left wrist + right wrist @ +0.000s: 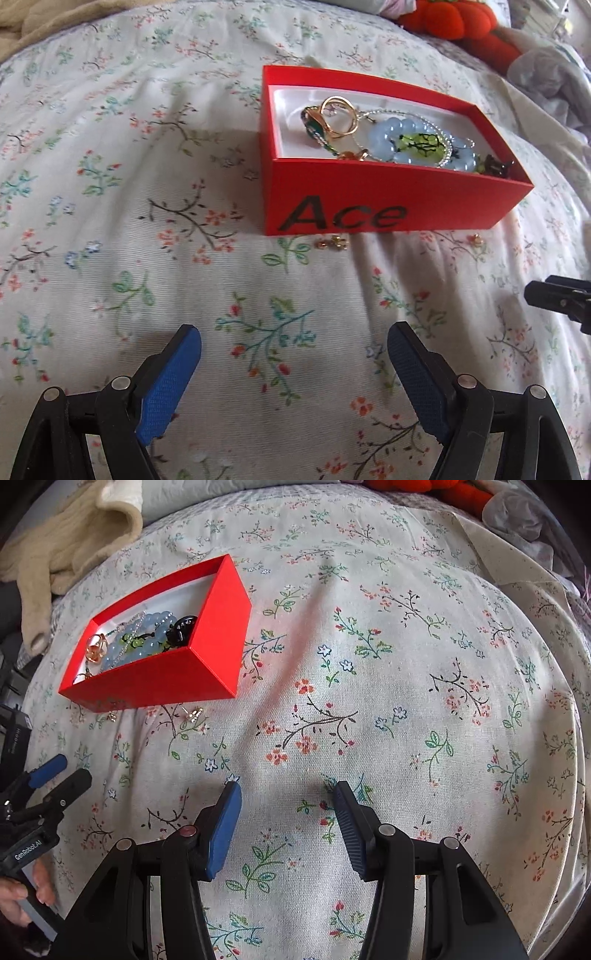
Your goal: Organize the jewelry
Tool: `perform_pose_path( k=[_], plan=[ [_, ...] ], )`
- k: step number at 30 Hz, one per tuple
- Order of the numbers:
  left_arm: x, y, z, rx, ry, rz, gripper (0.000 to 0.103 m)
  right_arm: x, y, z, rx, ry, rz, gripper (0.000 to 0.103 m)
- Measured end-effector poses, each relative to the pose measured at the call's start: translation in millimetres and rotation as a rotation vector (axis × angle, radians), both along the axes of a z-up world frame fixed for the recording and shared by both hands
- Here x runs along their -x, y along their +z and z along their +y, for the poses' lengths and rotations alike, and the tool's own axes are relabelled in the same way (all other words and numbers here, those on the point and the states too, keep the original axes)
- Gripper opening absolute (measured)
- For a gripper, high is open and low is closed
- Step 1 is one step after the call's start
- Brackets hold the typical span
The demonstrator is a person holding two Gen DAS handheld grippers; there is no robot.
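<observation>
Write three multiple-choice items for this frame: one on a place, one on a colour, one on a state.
1. Where do the loose small gold pieces lie?
A. inside the box
B. on the bedspread just in front of the box's lettered side
C. between the right gripper's fingers

2. What colour is the box?
A. red
B. white
C. blue

3. How is the left gripper?
A. shut on a ring
B. shut on nothing
C. open and empty

Answers:
1. B: they sit on the floral bedspread below the "Ace" lettering.
2. A: its outer walls are red, only the lining is white.
3. C: the blue pads stand wide apart with only fabric between them.
</observation>
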State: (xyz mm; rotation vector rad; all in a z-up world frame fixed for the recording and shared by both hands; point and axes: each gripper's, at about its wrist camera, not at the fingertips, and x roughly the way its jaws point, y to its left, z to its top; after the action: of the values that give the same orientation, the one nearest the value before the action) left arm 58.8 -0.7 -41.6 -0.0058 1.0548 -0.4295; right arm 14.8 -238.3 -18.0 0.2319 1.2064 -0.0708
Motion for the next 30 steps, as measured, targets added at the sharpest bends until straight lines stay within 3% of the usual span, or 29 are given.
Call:
perform_pose_path(
  k=[4, 12, 25, 30],
  plan=[
    [-5, 0, -10, 0.025, -0.014, -0.014, 0.075, -4, 4, 6, 0.017, 0.015, -0.041, 0.055],
    [-19, -4, -23, 0.016, -0.042, -0.046, 0.042, -19, 3, 35, -0.001, 0.112, -0.092, 0.055],
    [-26, -7, -37, -0.006, -0.093, -0.07, 0.027, -31, -4, 39, -0.031, 0.163, -0.116, 0.055],
    [-27, -7, -39, -0.042, -0.091, -0.078, 0.013, -31, -5, 40, -0.021, 0.169, -0.127, 0.055]
  ],
)
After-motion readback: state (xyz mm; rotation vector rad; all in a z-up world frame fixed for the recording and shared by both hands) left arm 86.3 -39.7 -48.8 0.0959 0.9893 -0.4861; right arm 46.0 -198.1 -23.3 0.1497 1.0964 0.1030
